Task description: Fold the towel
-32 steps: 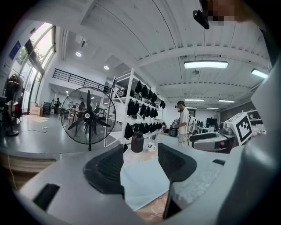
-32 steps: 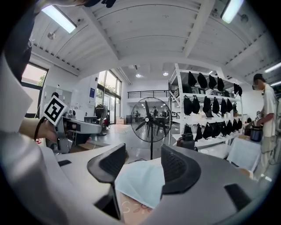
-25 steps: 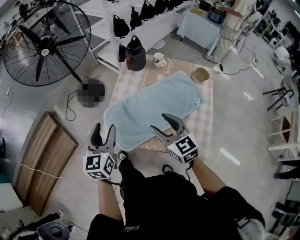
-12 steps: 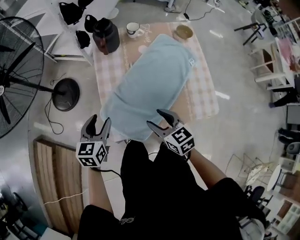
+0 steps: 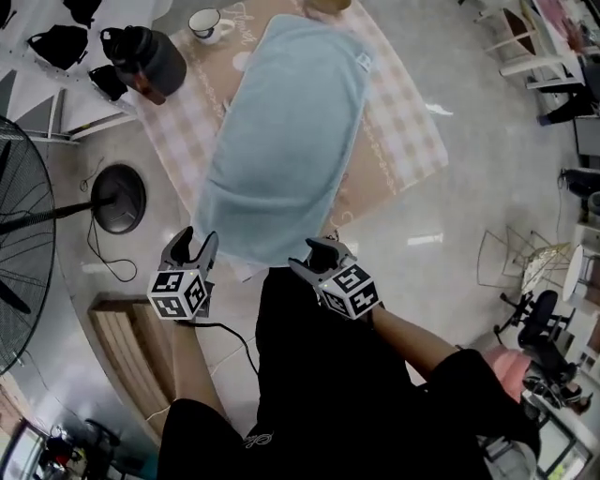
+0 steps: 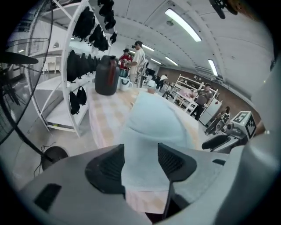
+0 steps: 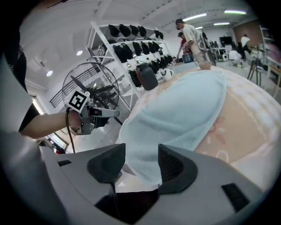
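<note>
A light blue towel (image 5: 286,141) lies spread flat along the checked tablecloth (image 5: 398,141), and its near edge reaches the table's front edge. My left gripper (image 5: 194,248) hovers open just off the towel's near left corner. My right gripper (image 5: 317,258) is open at the near right corner. Neither holds anything. In the left gripper view the towel (image 6: 153,127) shows between and beyond the open left gripper (image 6: 140,151). In the right gripper view the towel's hanging corner (image 7: 145,149) sits between the open jaws of the right gripper (image 7: 141,151), and the pads are off it.
At the table's far end stand a black jug (image 5: 150,58) and a white cup (image 5: 208,22). To the left are a standing fan (image 5: 28,225) with its round base (image 5: 117,197) and a wooden pallet (image 5: 127,347). A rack of black bags (image 6: 85,48) stands left. Chairs (image 5: 534,319) are at right.
Both grippers have come down and tipped forward toward the towel's near edge. The head view has tilted down, so the table now sits higher in the picture.
</note>
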Available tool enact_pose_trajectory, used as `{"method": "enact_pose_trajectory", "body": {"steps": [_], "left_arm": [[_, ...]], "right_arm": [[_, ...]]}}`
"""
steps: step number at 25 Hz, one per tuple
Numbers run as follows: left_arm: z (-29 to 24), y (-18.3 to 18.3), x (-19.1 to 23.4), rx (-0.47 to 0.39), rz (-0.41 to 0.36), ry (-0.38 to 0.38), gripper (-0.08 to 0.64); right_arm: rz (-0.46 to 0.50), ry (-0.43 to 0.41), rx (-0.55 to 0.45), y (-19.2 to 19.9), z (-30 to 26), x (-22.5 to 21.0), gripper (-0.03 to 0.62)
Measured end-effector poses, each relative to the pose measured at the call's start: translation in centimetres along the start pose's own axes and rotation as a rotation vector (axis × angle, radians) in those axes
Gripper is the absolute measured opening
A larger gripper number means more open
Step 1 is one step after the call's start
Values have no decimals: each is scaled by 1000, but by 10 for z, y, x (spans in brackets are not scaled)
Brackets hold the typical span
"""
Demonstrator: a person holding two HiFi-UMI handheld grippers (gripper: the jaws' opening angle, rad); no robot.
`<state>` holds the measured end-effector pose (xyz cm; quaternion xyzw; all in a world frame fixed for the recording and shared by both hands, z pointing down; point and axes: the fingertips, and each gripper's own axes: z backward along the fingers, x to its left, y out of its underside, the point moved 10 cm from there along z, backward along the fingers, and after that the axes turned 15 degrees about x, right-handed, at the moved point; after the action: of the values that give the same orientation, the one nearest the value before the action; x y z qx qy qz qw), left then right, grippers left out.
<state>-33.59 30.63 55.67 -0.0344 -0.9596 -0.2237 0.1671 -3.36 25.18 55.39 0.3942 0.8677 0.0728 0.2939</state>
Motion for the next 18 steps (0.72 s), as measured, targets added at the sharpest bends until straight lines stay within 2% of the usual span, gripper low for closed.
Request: {"method": "enact_pose_trajectory", "body": {"steps": [5,8,11,14,16,18], "left_arm": [[-20,11,38,106,23,-1,229],[-31,11,54,175,-22,28,229],[-45,13,62,236,-52,111,229],[-58,18,67,276,-16,221,230],[-59,19,67,277,-3,243,230],[-58,19,65,276,-26,226,229]], "right_arm": [[-137,51,27,26,-13,-17,232],[-221,40,54,41,-23,-23,232],[-330,-2,80,56,-37,-30,232],[-437,-59,100,66,-51,-37,232],[-443,-85,113,67,-55,-37,231],[-403,-88,133,66,-56,-35,226]]}}
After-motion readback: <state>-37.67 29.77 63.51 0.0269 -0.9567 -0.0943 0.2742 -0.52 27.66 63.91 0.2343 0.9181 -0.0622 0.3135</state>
